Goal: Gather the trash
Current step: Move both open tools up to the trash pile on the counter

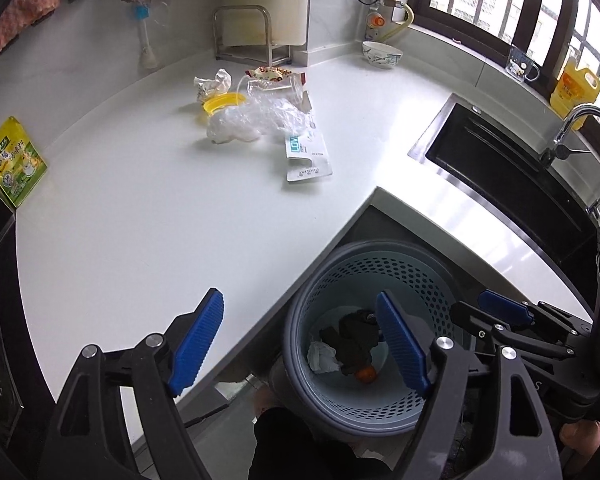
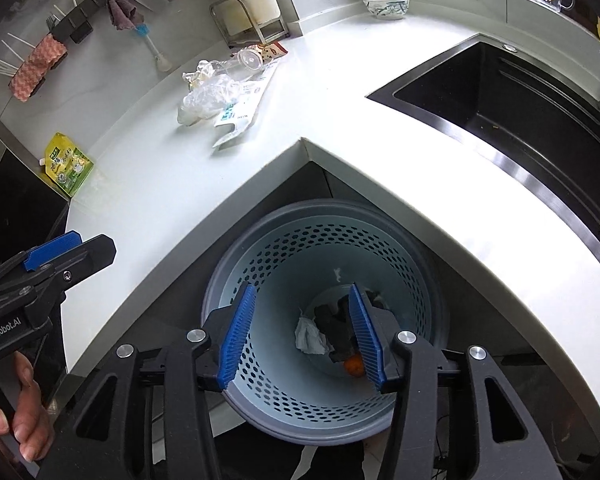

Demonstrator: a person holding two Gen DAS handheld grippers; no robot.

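Item: trash pile (image 1: 260,116), recorded on the white countertop (image 1: 140,208), well apart from the perforated waste bin (image 2: 324,320) and beyond the counter's inner corner from it.

Contents noted: crumpled clear plastic bag (image 1: 252,122), yellow lid (image 1: 222,103), clear cup (image 1: 276,88) lying on its side, printed wrapper (image 1: 308,158).

Handling was judged light, soft and slippery for the bag, best pinched at a bunched fold; the cup was judged thin and crushable.

The wrapper's long axis was seen running roughly towards the bin.

Left gripper (image 1: 300,344): spread wide, nothing held, at the counter edge beside the bin.

Right gripper (image 2: 300,336): moderately parted, nothing held, above the bin mouth.

Bin contents: white tissue (image 2: 310,336), dark scraps, an orange piece.
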